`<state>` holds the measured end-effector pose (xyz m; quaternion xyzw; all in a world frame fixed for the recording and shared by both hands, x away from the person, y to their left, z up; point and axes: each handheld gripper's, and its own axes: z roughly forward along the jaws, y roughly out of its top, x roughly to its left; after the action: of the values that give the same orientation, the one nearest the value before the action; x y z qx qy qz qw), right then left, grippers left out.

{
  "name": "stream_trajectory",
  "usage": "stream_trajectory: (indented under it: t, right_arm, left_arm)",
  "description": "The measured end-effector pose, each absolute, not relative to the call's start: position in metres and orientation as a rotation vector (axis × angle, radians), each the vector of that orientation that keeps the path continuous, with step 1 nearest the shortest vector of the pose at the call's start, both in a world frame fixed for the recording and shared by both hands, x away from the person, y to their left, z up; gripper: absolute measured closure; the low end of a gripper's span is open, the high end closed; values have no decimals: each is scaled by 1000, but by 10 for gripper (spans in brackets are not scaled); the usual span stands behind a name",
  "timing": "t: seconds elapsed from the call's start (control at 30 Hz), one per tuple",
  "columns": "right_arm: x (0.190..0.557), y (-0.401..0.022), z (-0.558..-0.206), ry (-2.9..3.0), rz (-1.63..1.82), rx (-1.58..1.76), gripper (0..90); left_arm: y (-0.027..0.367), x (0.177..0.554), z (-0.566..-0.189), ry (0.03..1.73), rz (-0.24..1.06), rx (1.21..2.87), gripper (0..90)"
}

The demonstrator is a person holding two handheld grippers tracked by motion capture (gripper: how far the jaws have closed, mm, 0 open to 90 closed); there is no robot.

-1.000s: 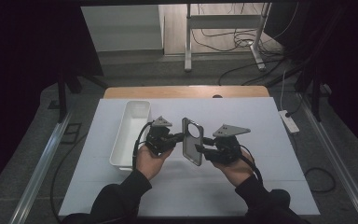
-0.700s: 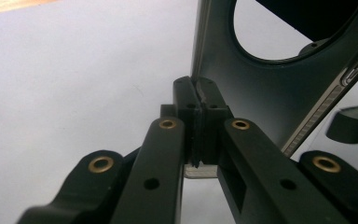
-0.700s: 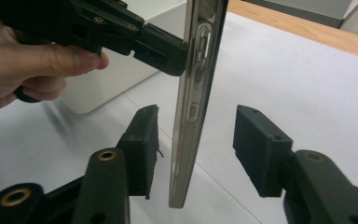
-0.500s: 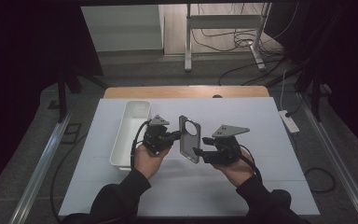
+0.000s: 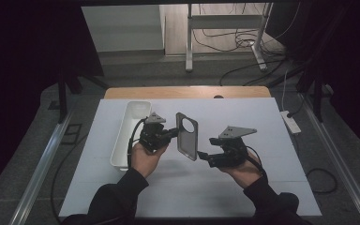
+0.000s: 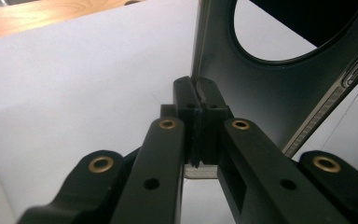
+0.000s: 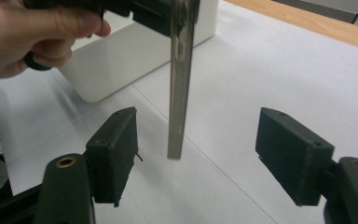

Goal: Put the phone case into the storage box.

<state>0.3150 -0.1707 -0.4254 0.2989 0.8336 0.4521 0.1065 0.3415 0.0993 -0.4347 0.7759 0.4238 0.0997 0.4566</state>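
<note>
The left gripper [image 5: 172, 133] is pinched tight on one long edge of the dark phone case [image 5: 187, 136], its pads [image 6: 200, 100] squeezing the rim just beside the round camera cut-out. The right gripper [image 5: 205, 156] has just been opening; its pads [image 7: 116, 151] stand well apart, with the case's lower end hanging between them, apparently untouched. The case is held above the white table [image 5: 272, 117], standing nearly on end, long axis roughly vertical, cut-out uppermost. Both hands rise from the near edge, left hand [image 5: 143, 157] beside the white bin [image 5: 124, 140]
</note>
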Motion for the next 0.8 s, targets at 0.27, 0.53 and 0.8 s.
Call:
stream_trajectory:
  t: [0.27,0.53,0.8]
  right_arm:
    - [314,-180,-428,2483,1289,899,224]
    - [312,-190,-429,2482,1264,920,189]
    - [311,-203,-432,2473,1239,947,150]
  left_arm:
    - [105,342,-431,1058,258,1911,892]
    - [111,343,-427,1068,268,1908,893]
    - [121,344,-424,1090,277,1891,892]
